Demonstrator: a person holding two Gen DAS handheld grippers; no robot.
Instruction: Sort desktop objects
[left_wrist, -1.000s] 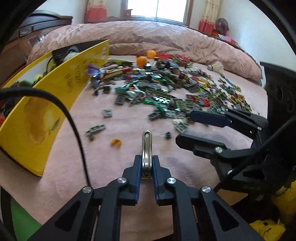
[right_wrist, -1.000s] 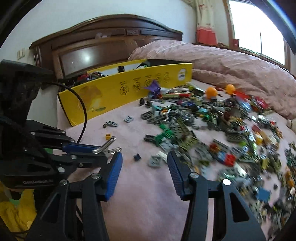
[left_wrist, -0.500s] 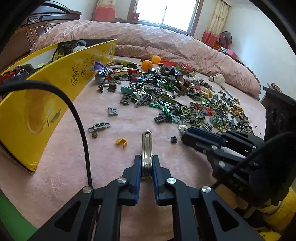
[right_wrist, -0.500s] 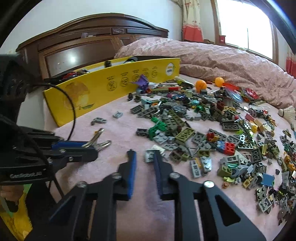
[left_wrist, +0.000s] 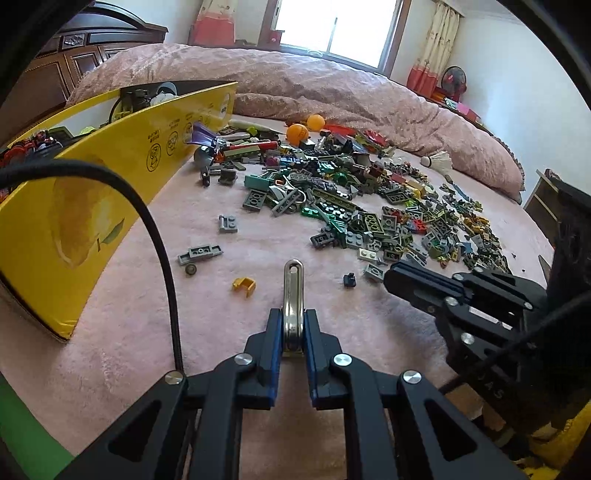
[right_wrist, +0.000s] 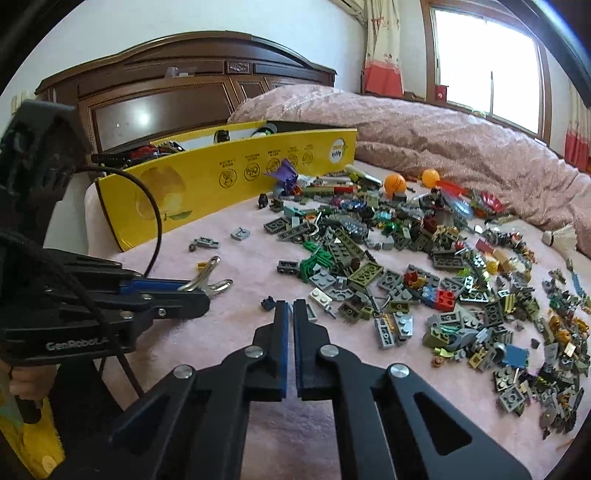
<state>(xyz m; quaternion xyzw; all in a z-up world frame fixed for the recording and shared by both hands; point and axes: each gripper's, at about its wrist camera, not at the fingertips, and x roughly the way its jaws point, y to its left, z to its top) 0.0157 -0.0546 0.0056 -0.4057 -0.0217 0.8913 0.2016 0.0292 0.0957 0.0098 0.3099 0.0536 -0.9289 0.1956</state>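
Between the left gripper's (left_wrist: 293, 334) pads — a metal clip (left_wrist: 293, 295), clenched; right gripper (right_wrist: 290, 314) closed, empty.

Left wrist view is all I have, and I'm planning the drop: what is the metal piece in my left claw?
Observer: A silver spring clip. The left claw pinches it, and its two handles splay out beyond the tips.
Operator: Side-on I can't tell whether the right claw holds anything.
Observer: It doesn't. The right claw is shut, with nothing between its pads.
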